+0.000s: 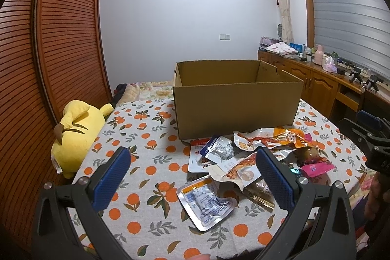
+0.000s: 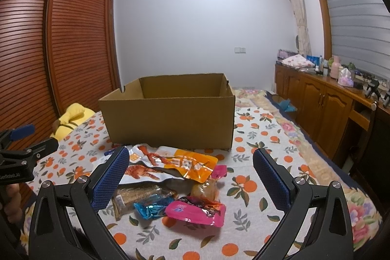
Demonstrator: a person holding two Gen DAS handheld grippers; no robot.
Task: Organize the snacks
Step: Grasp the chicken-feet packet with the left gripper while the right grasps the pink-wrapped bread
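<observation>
Both grippers hang empty above the snacks, jaws spread wide. The heap lies ahead of and between the right gripper fingers and toward the right finger of the left gripper; the open box stands just beyond. Best taken one packet at a time, pinched at a loose edge, top ones first.

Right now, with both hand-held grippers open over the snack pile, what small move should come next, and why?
Probably lower the right hand-held gripper onto the pink packet. It lies on top at the pile's near edge, between the open fingers, and the cardboard box stands open just behind. The left hand-held gripper is open too, above the silver packet.
</observation>
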